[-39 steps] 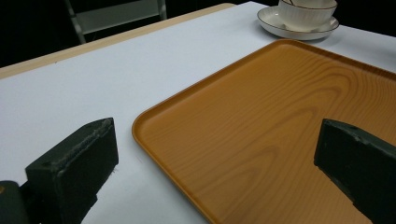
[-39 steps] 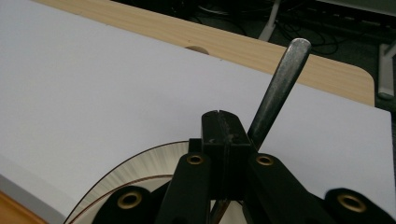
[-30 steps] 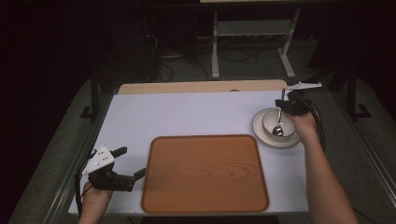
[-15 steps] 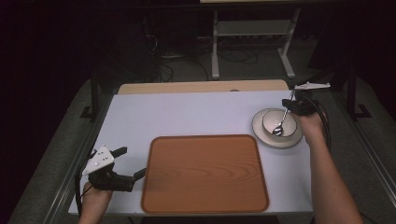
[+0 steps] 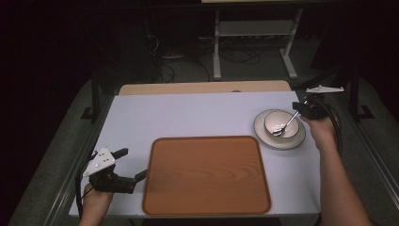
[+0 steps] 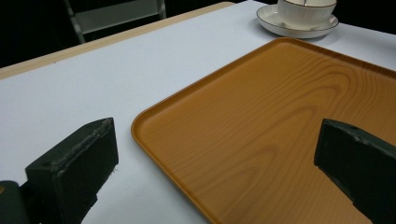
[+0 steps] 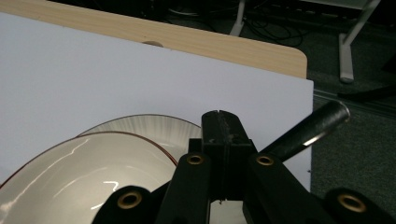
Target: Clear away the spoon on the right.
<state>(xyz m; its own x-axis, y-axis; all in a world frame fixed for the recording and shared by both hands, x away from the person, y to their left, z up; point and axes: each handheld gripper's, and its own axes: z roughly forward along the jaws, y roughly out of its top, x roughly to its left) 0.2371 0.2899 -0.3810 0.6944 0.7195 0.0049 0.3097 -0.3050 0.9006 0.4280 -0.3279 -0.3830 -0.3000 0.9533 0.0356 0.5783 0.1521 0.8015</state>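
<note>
One spoon [image 5: 285,125] in bowl [image 5: 277,121], grip point hidden behind right hand-held gripper [image 5: 305,108]

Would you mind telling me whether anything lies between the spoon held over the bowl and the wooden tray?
Nothing visible does. The right gripper is shut on the spoon, whose head rests in the bowl on its saucer. Between the saucer and the tray there is bare white table.

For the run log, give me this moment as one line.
right gripper: jaws shut on spoon | spoon bowl in bowl on plate | left gripper: jaws open beside tray
</note>
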